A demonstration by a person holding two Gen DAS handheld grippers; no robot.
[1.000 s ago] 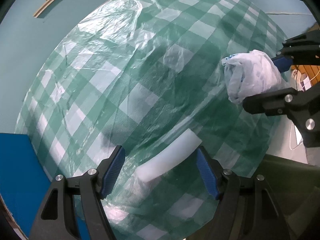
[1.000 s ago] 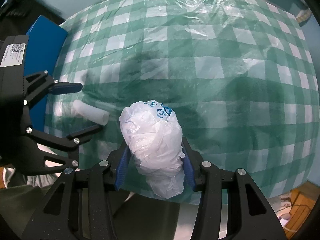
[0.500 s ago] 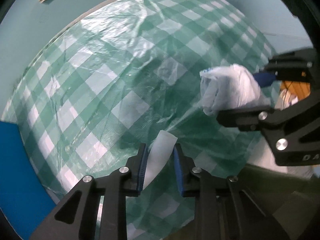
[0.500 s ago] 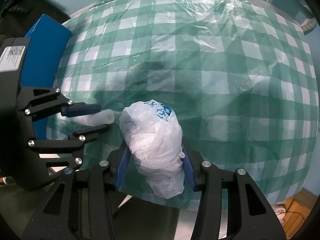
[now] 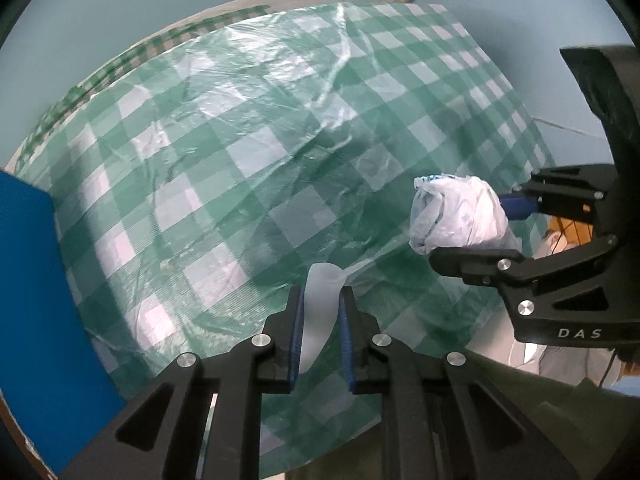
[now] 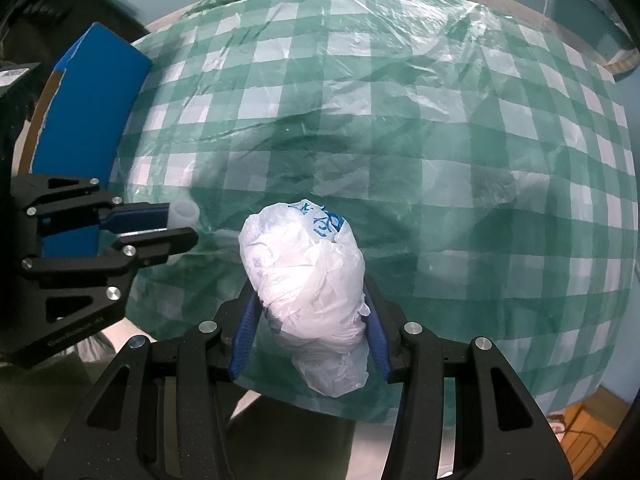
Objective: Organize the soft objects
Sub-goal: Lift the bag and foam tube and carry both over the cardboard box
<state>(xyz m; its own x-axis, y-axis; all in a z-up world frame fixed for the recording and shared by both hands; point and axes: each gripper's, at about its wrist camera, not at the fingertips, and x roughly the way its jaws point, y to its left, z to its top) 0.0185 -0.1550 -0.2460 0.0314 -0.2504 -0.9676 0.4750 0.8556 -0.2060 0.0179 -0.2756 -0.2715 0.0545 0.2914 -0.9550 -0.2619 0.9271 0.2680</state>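
My left gripper (image 5: 320,300) is shut on a white foam tube (image 5: 318,316) and holds it above the table's near edge; the tube pokes forward between the blue pads. It also shows in the right wrist view (image 6: 185,215) at the left. My right gripper (image 6: 310,308) is shut on a crumpled white plastic bag (image 6: 304,264) with blue print, held above the table. The bag also shows in the left wrist view (image 5: 460,216) at the right, between the right gripper's fingers (image 5: 476,258).
A round table (image 6: 440,128) carries a green and white checked cloth under wrinkled clear plastic. A blue box (image 6: 92,104) stands at its left edge, also in the left wrist view (image 5: 36,312). The floor around the table is teal.
My left gripper closed on the foam tube, which lay across the open jaws a second ago, and lifted it. The right gripper kept hold of the bag.
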